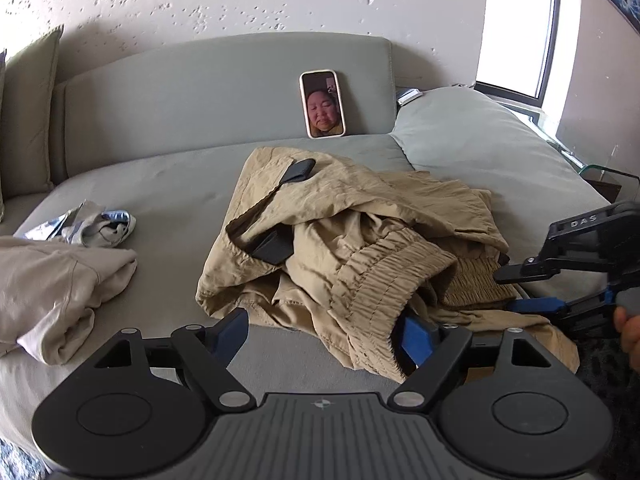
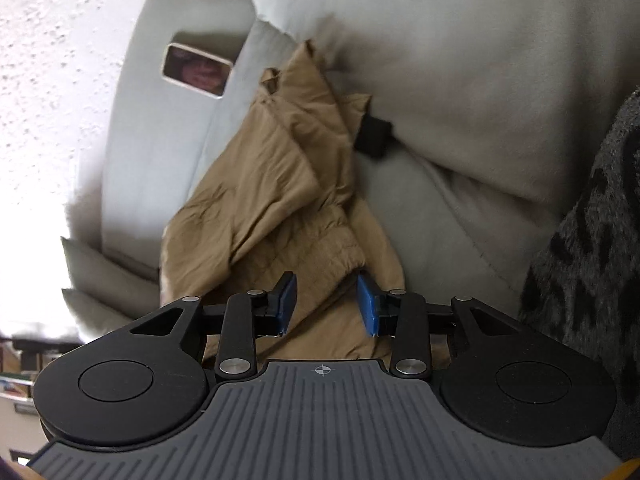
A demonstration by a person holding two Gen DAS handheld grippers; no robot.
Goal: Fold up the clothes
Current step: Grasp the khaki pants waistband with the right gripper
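tan trousers [image 1: 340, 232] lay crumpled mid-sofa [image 1: 160, 184], toward its front edge, elastic waistband [image 1: 384, 280] bunched nearest. left gripper [image 1: 320, 332] spread wide, one pad at the waistband's fold, nothing pinched. right gripper [image 2: 326, 304] half spread, cloth between its pads [image 2: 366, 304] but pads not pressing, seen also at the sofa's right front. fabric looked thin, light, limp, wrinkly; likely to slump and slide, not hold a crease. judged best hold: the gathered waistband, one corner per claw, then shake flat. black tabs [image 1: 298, 170] stiffer. folded beige garment [image 1: 60, 284] at left edge; phone [image 1: 322, 104] against backrest.
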